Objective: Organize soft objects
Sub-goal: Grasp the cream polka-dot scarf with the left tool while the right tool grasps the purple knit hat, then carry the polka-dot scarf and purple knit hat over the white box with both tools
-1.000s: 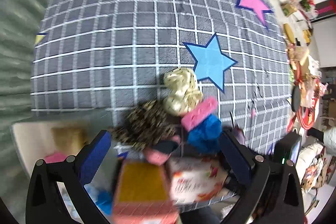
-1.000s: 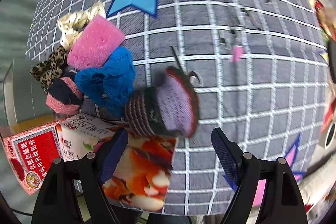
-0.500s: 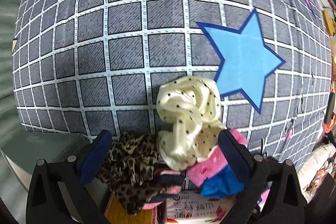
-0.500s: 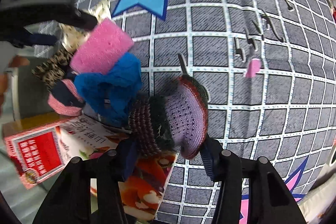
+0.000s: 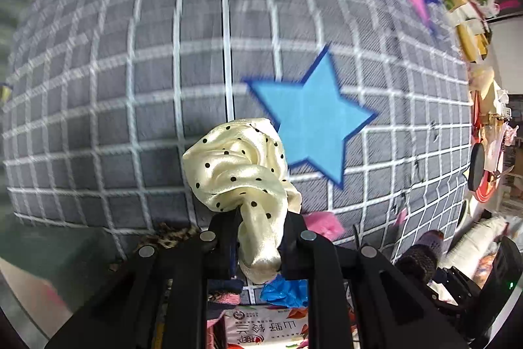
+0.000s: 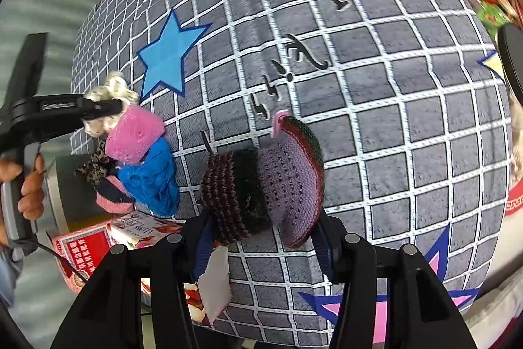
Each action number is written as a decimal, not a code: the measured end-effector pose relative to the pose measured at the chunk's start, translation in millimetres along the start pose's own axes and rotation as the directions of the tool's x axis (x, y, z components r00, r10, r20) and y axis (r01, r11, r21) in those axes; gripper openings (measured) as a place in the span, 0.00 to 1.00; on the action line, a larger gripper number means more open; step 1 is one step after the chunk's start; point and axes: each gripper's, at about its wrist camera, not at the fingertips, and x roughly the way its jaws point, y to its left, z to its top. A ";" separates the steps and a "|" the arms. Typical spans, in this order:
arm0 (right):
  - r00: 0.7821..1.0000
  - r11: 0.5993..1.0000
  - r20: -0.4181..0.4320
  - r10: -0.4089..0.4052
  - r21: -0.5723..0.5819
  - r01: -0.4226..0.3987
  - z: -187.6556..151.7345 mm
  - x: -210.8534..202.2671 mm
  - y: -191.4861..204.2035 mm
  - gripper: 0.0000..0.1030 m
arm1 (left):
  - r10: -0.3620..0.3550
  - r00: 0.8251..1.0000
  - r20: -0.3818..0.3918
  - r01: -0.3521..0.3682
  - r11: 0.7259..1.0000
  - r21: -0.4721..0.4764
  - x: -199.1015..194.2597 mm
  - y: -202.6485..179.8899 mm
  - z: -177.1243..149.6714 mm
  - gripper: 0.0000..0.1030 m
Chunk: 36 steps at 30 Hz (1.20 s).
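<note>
Left tool (image 5: pixel 260 237) pinches my cream dotted scrunchie (image 5: pixel 240 164); right tool (image 6: pixel 261 237) clamps the knitted hat (image 6: pixel 264 188). Pink sponge (image 6: pixel 134 133) and blue cloth (image 6: pixel 150 182) wait at nine o'clock, unsorted.

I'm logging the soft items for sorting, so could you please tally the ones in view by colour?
Cream with black dots: 1, the scrunchie in the left gripper
Purple and dark knit: 1, the knitted piece in the right gripper
Pink: 1, the sponge
Blue: 1, the blue cloth
Leopard print: 1, the leopard scrunchie
Navy and pink: 1, the striped band
Total: 6
</note>
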 end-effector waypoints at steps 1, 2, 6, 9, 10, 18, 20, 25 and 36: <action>1.000 1.000 0.000 0.007 0.010 -0.007 -0.9 -1.3 -2.0 0.52 | 0.010 1.000 0.023 -0.011 1.000 0.014 -6.6 -2.7 -0.6 0.19; 1.000 1.000 -0.001 0.011 0.018 -0.011 -2.2 -2.5 -3.1 0.52 | 0.020 0.999 0.050 -0.021 0.999 0.032 -15.9 -6.0 -3.2 0.19; 1.000 0.999 0.000 0.007 0.033 -0.007 -10.8 -6.2 -3.3 0.52 | 0.027 0.994 0.108 -0.035 0.996 0.076 -39.2 -20.4 -17.9 0.19; 1.000 0.999 0.009 0.010 0.042 -0.010 -16.5 -8.9 -1.6 0.52 | 0.005 0.992 0.124 -0.015 0.996 0.084 -52.6 -30.5 -29.8 0.19; 1.000 0.999 0.023 -0.014 0.050 0.013 -20.0 -6.0 2.7 0.52 | -0.003 0.992 0.127 -0.009 0.996 0.087 -57.8 -20.6 -32.4 0.19; 0.998 0.999 0.067 -0.011 0.038 0.009 -32.0 -17.9 28.8 0.52 | 0.029 0.976 0.218 -0.057 0.991 0.121 -84.2 -5.7 -60.7 0.19; 0.997 1.000 0.081 -0.008 0.019 0.007 -33.4 -22.5 40.5 0.52 | 0.040 0.969 0.242 -0.071 0.990 0.123 -94.1 -1.5 -69.1 0.19; 0.994 0.998 0.109 -0.027 -0.061 0.034 -35.8 -30.3 83.3 0.52 | 0.069 0.953 0.296 -0.107 0.988 0.114 -119.7 13.7 -92.9 0.19; 0.986 0.982 0.162 -0.035 -0.177 0.064 -66.6 -53.5 166.3 0.52 | 0.048 0.919 0.392 -0.112 0.984 0.140 -174.1 43.6 -161.9 0.19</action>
